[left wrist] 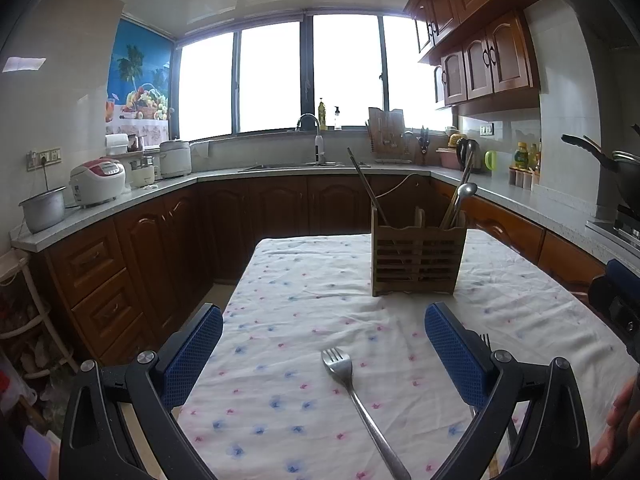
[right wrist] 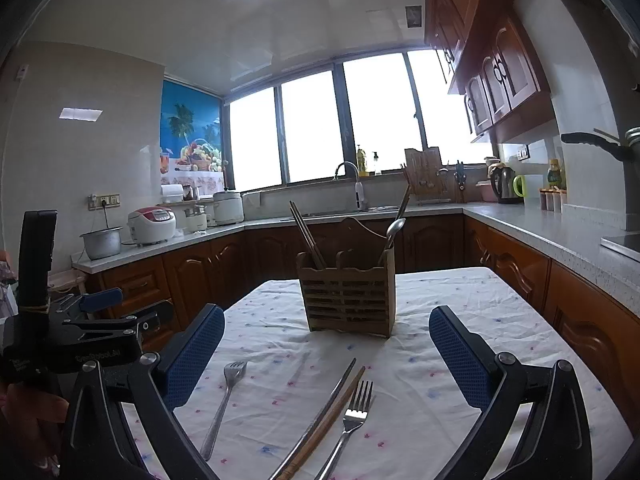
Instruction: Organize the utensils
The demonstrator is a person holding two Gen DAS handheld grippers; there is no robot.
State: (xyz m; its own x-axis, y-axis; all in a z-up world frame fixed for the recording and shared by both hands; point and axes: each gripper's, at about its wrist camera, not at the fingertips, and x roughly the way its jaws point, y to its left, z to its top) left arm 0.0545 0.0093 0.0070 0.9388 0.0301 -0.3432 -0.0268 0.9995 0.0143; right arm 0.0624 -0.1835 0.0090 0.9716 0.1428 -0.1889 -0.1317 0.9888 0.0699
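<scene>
Both tongs hang spread wide over the desk, nothing between the blue pads. Left tongs (left wrist: pixel 324 354) sit above a fork (left wrist: pixel 356 400) lying flat on the flowered cloth (left wrist: pixel 300 288), tines pointing away toward the holder, handle running back & to the right under the cam. Right tongs (right wrist: pixel 326 356) sit over three more pieces: a second fork (right wrist: pixel 350 424) w/ tines away, plus a metal chopstick (right wrist: pixel 320 412) and a wooden chopstick (right wrist: pixel 332 416) lying side by side just left of it, touching or nearly so. The first fork (right wrist: pixel 224 400) shows in the right wrist view too, well apart to the left of that group, close to the left pad (right wrist: pixel 192 356).

Wooden utensil holder (left wrist: pixel 416 256) stands upright on the desk past the tongs, slatted front facing the cams. Left compartment has chopsticks (right wrist: pixel 306 240) leaning left; right compartment has a spoon (right wrist: pixel 394 230) w/ bowl up, plus another long handle behind it, prob. a ladle but hard to tell. Middle compartment looks bare from here.

Left tongs' body (right wrist: pixel 80 340) appears at the left edge of the right wrist view, beside the desk edge. Kitchen counter w/ sink (left wrist: pixel 304 166) and rice cooker (left wrist: pixel 98 180) runs behind.
</scene>
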